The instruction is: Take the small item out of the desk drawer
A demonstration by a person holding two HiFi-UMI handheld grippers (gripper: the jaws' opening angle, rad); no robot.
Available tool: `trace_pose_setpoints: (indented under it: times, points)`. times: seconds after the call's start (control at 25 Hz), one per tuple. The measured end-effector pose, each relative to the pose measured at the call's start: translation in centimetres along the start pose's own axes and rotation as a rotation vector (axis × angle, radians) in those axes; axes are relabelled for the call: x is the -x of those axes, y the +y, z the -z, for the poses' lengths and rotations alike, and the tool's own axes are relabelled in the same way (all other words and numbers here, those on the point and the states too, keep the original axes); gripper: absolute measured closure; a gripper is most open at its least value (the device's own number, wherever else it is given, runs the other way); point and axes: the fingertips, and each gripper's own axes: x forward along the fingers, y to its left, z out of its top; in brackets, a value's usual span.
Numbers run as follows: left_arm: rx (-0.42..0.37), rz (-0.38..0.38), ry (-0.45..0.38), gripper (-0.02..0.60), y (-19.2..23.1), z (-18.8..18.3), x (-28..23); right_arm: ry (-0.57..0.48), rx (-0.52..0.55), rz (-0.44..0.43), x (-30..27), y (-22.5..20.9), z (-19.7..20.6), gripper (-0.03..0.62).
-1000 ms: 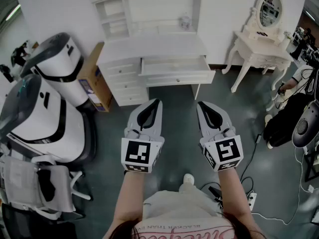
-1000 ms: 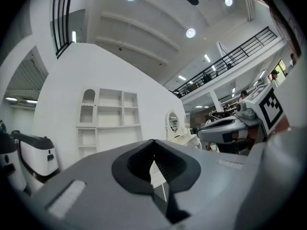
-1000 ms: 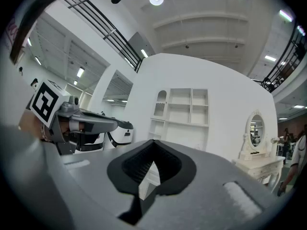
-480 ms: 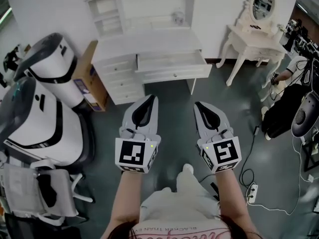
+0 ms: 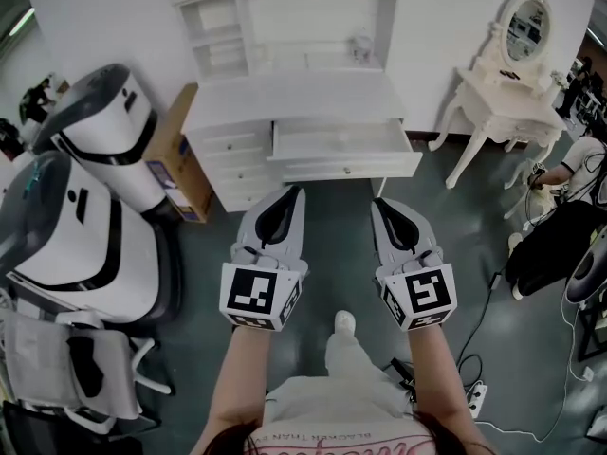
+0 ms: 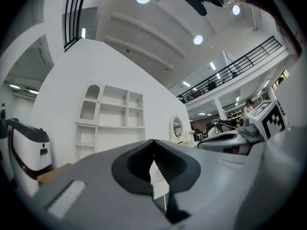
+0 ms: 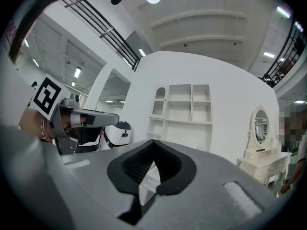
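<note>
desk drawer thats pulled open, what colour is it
The drawer is white, like the desk itself; the head view shows it best.

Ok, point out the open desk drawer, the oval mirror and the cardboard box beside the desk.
open drawer (image 5: 346, 168): head view, on its front panel.
oval mirror (image 5: 527, 28): head view, on the glass.
cardboard box (image 5: 174, 140): head view, on its plain brown face.

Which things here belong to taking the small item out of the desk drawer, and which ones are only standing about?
For the job:
- open drawer of the white desk
- left gripper and right gripper, both shut and empty
- the small item itself does not show

Only standing about:
- dressing table
- cardboard box
- power strip
</note>
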Motion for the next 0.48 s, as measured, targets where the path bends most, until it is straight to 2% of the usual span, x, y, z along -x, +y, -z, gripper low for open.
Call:
trace_pose_setpoints:
  times: [0.48]
  points:
    - [0.031, -0.081, 0.029, 0.583, 3.7, 3.3, -14.7, 0.016, 0.007, -0.084, -11.6, -10.9, 2.6, 0.597]
